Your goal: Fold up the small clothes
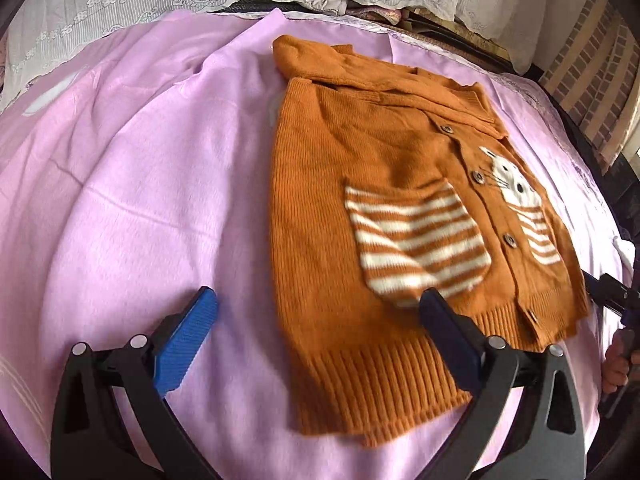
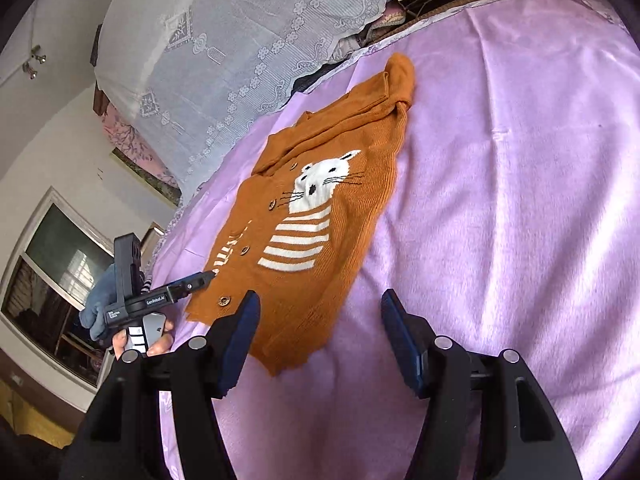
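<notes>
Two tools hovering spread above orange cardigan (image 1: 384, 208), left tool (image 1: 316, 320), right tool (image 2: 316, 332)

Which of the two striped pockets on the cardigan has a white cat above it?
The pocket on the wearer's left front panel: a white cat peeks out of it. The other pocket is stripes only.

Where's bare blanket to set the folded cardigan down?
Bare pink blanket lies between the orange cardigan and the lace cover. Crowded at the hem, where the left gripper and right gripper hover open.
</notes>
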